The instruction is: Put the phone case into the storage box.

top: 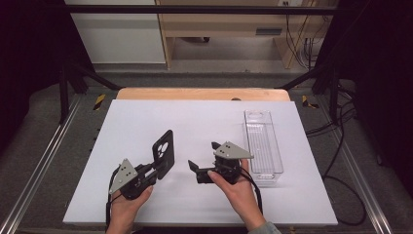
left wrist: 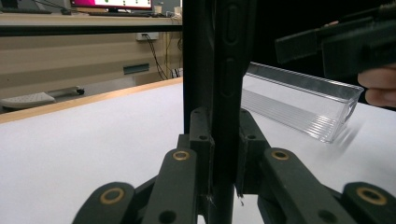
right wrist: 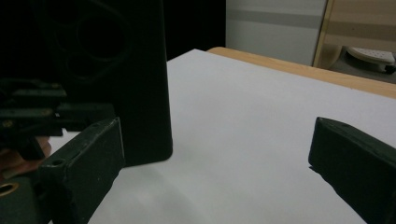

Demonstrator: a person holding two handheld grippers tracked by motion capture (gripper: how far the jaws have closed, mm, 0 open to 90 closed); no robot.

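Observation:
A black phone case with round camera cut-outs stands upright on its edge on the white table top, left of centre. My left gripper is shut on its lower edge; in the left gripper view the case rises between the two jaws of that gripper. My right gripper hovers just right of the case with its jaws open wide and nothing between them. The right gripper view has the case ahead at the left, beyond the open gripper.
A clear, ribbed plastic bin lies lengthwise at the table's right side, close behind my right hand, and also appears in the left gripper view. Black frame bars and cables ring the table. Wooden furniture stands behind.

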